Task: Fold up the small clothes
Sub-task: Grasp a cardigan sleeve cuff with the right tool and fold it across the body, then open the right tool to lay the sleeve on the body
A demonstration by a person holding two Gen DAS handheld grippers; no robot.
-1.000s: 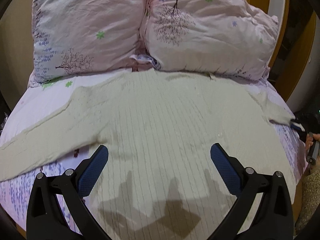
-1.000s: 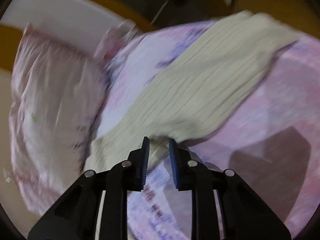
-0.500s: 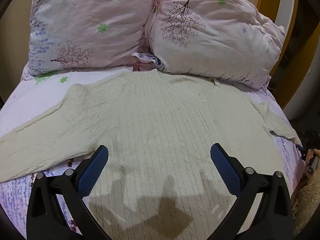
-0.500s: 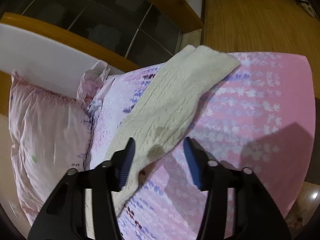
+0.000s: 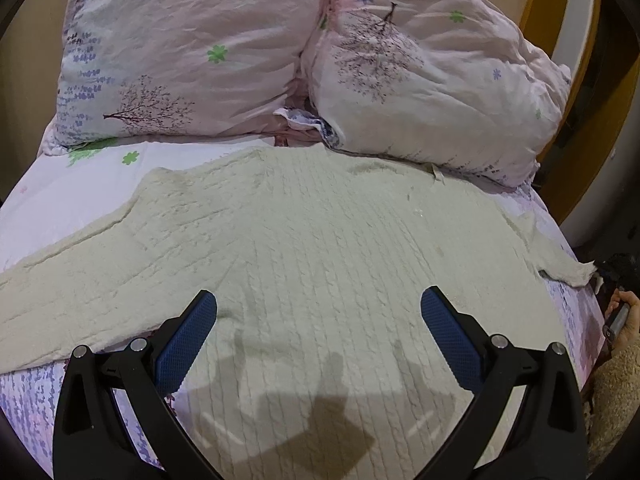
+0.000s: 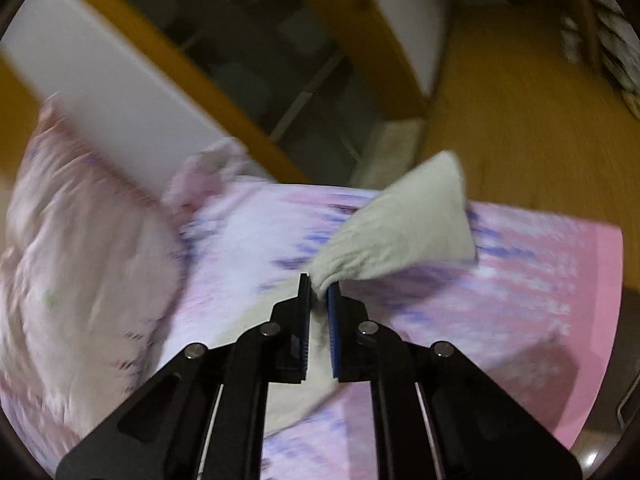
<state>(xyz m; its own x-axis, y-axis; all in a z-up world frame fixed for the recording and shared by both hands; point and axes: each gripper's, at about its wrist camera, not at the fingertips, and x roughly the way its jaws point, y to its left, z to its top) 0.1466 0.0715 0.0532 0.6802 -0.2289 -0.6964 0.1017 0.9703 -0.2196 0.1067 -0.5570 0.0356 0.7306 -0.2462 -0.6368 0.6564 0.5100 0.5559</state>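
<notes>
Left wrist view: the cream cable-knit sweater (image 5: pixel 320 248) lies flat across the middle of the frame on the pink floral bedsheet (image 5: pixel 80 168), spread ready for folding. The left gripper (image 5: pixel 319 306) hovers over its body, jaws released and wide, nothing between them. Two pink printed pillows (image 5: pixel 192 48) crowd the sweater's top edge.

Right wrist view, blurred: the right gripper (image 6: pixel 319 290) at lower centre is clenched on the sweater's sleeve cuff (image 6: pixel 404 224), lifting it, probably to fold it inward. A wooden bed frame (image 6: pixel 224 96) runs behind.
</notes>
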